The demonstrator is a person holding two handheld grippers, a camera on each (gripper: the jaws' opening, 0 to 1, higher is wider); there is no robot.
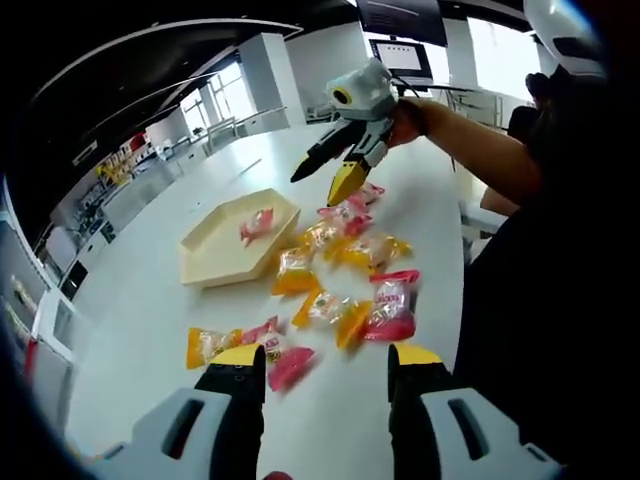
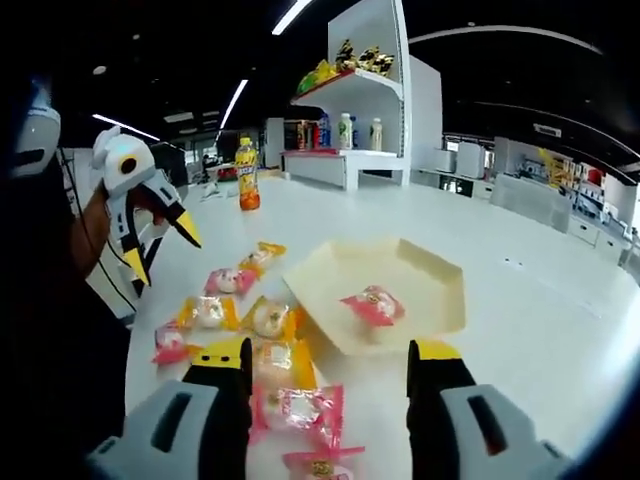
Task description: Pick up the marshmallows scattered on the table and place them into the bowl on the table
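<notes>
Bowl (image 2: pixel 440 290) holding one pink marshmallow (image 2: pixel 373 305) so far; I'm seeing about ten more packets (image 1: pixel 372 250) lying beside it on table (image 1: pixel 150 310). Left gripper (image 1: pixel 325 368) and right gripper (image 2: pixel 328 362) both hanging open, empty.

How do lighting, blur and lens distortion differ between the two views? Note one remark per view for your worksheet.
Left gripper view: bright windows behind wash out the far room, the table edge bows strongly, and the wrapped marshmallows look soft. Right gripper view: ceiling strip lights streak overhead, the bowl is evenly lit and fairly sharp, and the shelves lean from fisheye curvature.
</notes>
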